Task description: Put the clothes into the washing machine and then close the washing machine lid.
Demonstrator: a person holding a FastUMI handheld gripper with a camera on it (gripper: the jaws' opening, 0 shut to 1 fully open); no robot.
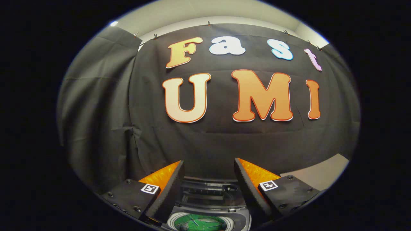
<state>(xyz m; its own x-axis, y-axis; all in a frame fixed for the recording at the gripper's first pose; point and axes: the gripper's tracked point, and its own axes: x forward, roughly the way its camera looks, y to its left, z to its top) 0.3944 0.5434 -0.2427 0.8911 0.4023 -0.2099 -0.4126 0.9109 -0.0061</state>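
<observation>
The washing machine [208,205] sits below our hand-held gripper [208,166], its lid up, something green [196,223] in the drum; the fingers are spread apart, holding nothing.

No readable text, small square marker tags on the tool [208,166] (patterns only)

One washing machine [212,205] stands against the booth's black cloth wall [212,144], its lid up. One green garment [197,223] lies in its drum. One gripper [208,175] hangs above the machine, two jaws apart, gripping nothing.
</observation>
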